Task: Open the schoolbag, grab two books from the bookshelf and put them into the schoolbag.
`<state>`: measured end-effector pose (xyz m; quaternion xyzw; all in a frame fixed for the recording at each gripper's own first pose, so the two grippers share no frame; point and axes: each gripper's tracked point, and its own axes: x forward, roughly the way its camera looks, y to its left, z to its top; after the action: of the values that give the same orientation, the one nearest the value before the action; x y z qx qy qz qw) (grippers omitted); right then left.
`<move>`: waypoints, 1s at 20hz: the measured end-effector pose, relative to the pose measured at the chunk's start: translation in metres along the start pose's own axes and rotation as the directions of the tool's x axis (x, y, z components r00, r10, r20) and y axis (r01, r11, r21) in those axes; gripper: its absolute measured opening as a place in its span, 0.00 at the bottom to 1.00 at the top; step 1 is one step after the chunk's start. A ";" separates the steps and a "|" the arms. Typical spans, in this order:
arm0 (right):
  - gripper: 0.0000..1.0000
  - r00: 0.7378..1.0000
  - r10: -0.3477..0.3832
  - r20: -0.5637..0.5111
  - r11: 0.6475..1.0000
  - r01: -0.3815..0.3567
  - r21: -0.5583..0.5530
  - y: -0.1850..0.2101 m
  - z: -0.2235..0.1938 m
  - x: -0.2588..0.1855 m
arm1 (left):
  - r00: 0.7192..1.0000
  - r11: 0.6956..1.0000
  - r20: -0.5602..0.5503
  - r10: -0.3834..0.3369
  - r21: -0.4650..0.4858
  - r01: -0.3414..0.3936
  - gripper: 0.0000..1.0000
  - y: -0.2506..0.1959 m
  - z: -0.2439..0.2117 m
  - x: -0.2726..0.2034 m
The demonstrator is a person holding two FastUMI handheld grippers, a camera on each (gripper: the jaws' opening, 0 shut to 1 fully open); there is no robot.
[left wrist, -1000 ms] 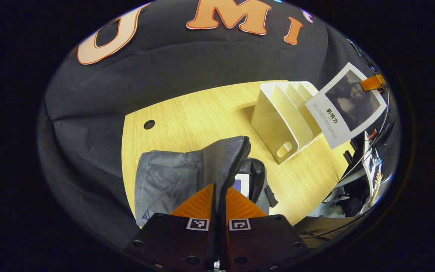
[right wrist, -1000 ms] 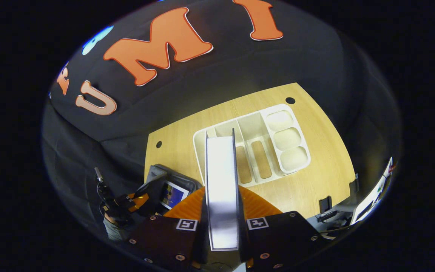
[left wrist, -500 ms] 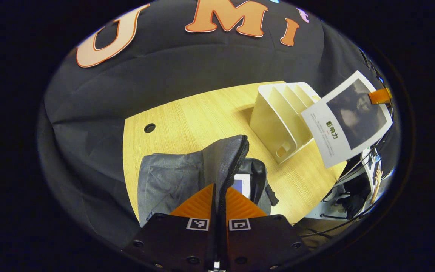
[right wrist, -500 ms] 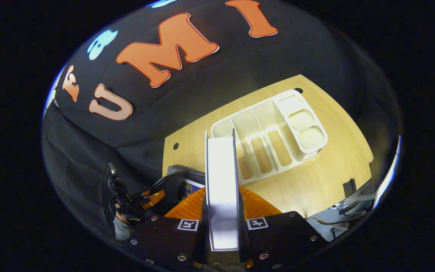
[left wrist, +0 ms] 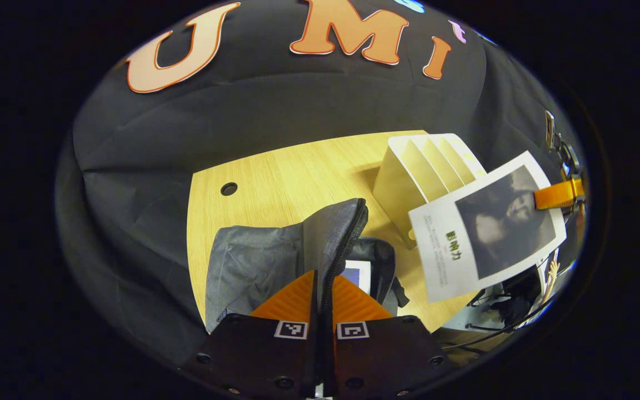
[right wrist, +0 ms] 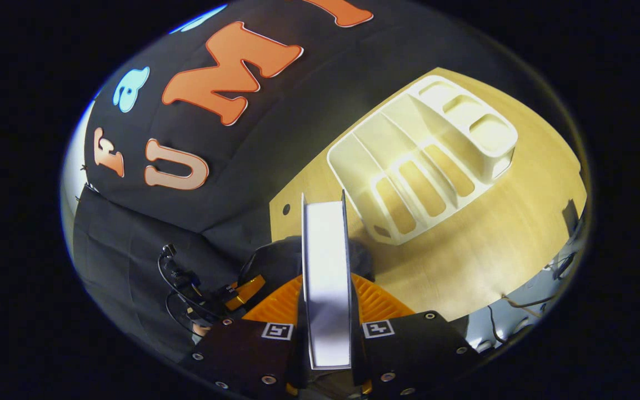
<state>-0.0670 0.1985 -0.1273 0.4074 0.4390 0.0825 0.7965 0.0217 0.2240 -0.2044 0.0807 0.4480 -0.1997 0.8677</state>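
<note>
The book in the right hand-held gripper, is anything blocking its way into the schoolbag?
Nothing visible blocks it. The book hangs in the air beside the schoolbag. The left hand-held gripper holds the flap up, so the opening is free, with another book already inside.

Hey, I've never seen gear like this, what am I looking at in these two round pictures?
A person holds two handheld two-finger grippers, each carrying a fisheye camera looking along its fingers. In the left gripper view, the left gripper pinches the zipper edge of a grey schoolbag, holding it open on a wooden table; one book already lies inside. In the right gripper view, the right gripper clamps a second book, seen edge-on; the left gripper view shows its cover. Behind stands a white bookshelf.
</note>
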 end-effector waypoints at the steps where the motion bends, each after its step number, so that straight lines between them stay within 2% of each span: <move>1: 0.31 1.000 0.019 -0.012 1.000 -0.018 0.016 0.003 -0.004 0.009 | 1.000 1.000 0.006 0.006 -0.001 -0.006 0.05 0.002 0.003 -0.002; 8: 0.31 0.994 0.084 -0.077 0.996 -0.081 0.042 0.021 -0.033 0.071 | 1.000 1.000 0.025 0.013 -0.028 -0.012 0.05 0.010 0.011 -0.013; 12: 0.30 0.987 0.125 -0.096 0.987 -0.114 0.117 0.026 -0.049 0.108 | 0.999 0.999 0.030 0.015 -0.047 -0.014 0.05 0.012 0.013 -0.018; 17: 0.30 0.982 0.170 -0.077 0.974 -0.156 0.166 0.039 -0.065 0.144 | 0.999 0.999 0.039 0.021 -0.043 -0.019 0.05 0.012 0.017 -0.017; 20: 0.30 0.985 0.162 -0.061 0.978 -0.152 0.141 0.041 -0.072 0.163 | 0.999 0.999 0.046 0.018 -0.041 -0.016 0.05 0.011 0.016 -0.019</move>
<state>-0.0145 0.3468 -0.2212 0.4908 0.4387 0.1297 0.7415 0.0284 0.2345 -0.1802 0.0622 0.4309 -0.1852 0.8810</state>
